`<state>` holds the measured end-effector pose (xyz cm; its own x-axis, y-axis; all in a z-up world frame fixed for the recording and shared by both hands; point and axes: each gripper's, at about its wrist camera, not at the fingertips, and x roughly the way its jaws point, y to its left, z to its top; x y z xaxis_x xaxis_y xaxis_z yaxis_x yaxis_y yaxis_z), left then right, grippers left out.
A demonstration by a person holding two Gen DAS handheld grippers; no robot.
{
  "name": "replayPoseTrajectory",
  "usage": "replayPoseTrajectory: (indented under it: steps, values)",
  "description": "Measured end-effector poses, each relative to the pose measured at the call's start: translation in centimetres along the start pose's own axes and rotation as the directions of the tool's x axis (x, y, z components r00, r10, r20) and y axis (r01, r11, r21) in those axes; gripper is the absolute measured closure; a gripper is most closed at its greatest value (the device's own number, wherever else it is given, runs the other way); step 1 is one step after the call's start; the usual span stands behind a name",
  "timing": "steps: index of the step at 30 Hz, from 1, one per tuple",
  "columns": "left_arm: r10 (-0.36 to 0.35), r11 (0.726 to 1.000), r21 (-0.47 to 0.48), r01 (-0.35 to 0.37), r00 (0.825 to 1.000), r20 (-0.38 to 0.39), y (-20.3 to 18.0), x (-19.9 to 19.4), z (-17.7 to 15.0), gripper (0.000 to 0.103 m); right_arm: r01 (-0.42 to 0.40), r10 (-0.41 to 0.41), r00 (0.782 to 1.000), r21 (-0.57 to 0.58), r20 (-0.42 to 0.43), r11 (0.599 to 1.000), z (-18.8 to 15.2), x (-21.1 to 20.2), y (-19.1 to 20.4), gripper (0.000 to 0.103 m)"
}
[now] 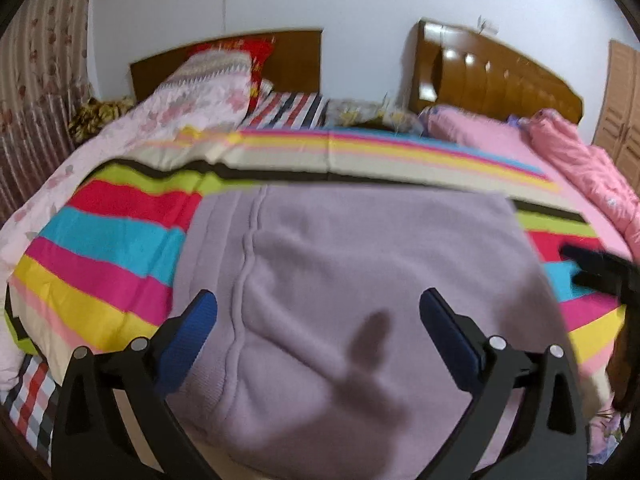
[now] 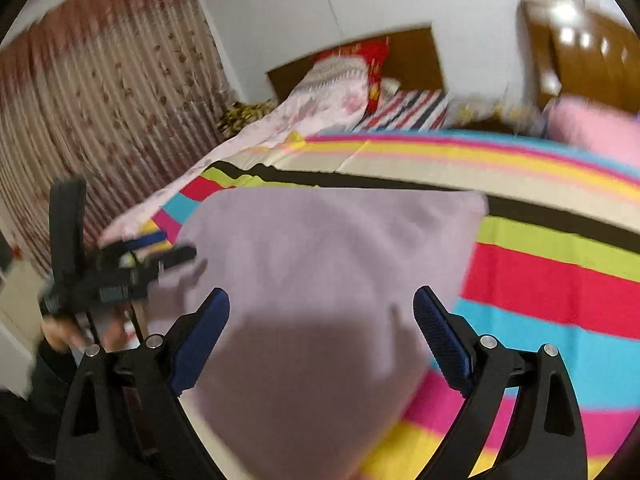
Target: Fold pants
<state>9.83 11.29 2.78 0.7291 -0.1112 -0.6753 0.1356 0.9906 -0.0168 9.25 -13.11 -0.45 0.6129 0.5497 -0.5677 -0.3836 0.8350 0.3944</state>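
Lilac knit pants (image 1: 352,280) lie folded into a broad block on the striped bedspread (image 1: 100,240), with a seam running down their left part. My left gripper (image 1: 318,312) is open and empty, hovering above the near half of the pants. My right gripper (image 2: 322,312) is open and empty above the pants (image 2: 320,264), near their right edge. The right gripper shows as a dark shape at the right edge of the left wrist view (image 1: 596,272). The left gripper shows in the right wrist view (image 2: 148,258) at the pants' left edge, held by a hand.
The bedspread (image 2: 560,292) has bright stripes. A pink floral quilt (image 1: 168,116) lies at the left, a pink quilt (image 1: 580,160) at the right. Two wooden headboards (image 1: 500,76) stand against the white wall. A curtain (image 2: 100,120) hangs at the left.
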Motion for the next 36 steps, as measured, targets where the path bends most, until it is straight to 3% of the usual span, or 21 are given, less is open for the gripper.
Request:
replayPoseTrajectory:
  steps: [2,4,8,10,11,12,14,16,21,25,32,36]
  values:
    - [0.027,1.000,-0.004,-0.027,0.998,-0.048,0.5,1.2,-1.1,0.002,-0.013,0.014,1.000,0.042,-0.015,0.999,1.7,1.6,-1.7,0.012]
    - [0.045,0.998,0.054,-0.044,0.999,-0.018,0.3,1.2,-2.2,0.002,-0.029,0.032,0.999,0.064,-0.042,0.998,3.7,3.6,-3.7,0.012]
    - [0.042,0.997,0.061,-0.040,0.999,-0.020,0.6,1.5,-2.5,0.001,0.051,-0.044,0.993,0.066,-0.107,0.997,6.0,6.5,-7.0,0.015]
    - [0.032,0.998,0.050,-0.031,0.999,-0.019,0.7,1.5,-2.6,0.001,0.093,-0.087,0.993,0.078,-0.075,0.993,7.3,6.1,-8.4,0.017]
    - [0.033,0.998,0.054,-0.032,0.999,-0.014,0.8,1.5,-2.7,0.001,0.189,-0.184,0.981,0.105,-0.055,0.976,8.0,5.6,-9.2,0.016]
    - [0.033,0.998,0.060,-0.033,0.999,-0.010,0.7,1.5,-2.7,0.001,0.233,-0.228,0.972,0.130,-0.048,0.964,8.5,5.3,-9.7,0.015]
    - [0.028,0.997,0.069,-0.028,1.000,0.001,0.8,1.5,-2.8,0.001,0.196,-0.198,0.980,0.180,-0.006,0.964,9.0,3.5,-9.9,0.015]
    - [0.025,0.997,0.076,-0.026,1.000,0.010,0.7,1.4,-2.9,0.001,0.192,-0.201,0.979,0.158,0.043,0.969,8.6,1.4,-8.6,0.014]
    - [0.033,0.996,0.076,-0.035,0.999,0.028,0.6,1.3,-3.0,0.001,0.240,-0.245,0.956,0.055,0.163,0.969,4.0,-4.6,-2.5,0.007]
    - [0.049,0.996,0.073,-0.051,0.998,0.032,0.3,1.2,-3.2,0.001,0.310,-0.299,0.919,-0.004,0.256,0.951,-0.7,-8.1,1.1,0.005]
    - [0.069,0.996,0.050,-0.071,0.996,0.050,0.0,0.9,-3.4,0.001,0.444,-0.435,0.863,0.024,0.259,0.896,-7.0,-9.9,2.6,0.005]
    - [0.081,0.996,0.035,-0.083,0.995,0.061,0.0,0.8,-3.4,0.001,0.463,-0.460,0.856,0.046,0.237,0.885,-9.0,-10.0,2.3,0.005]
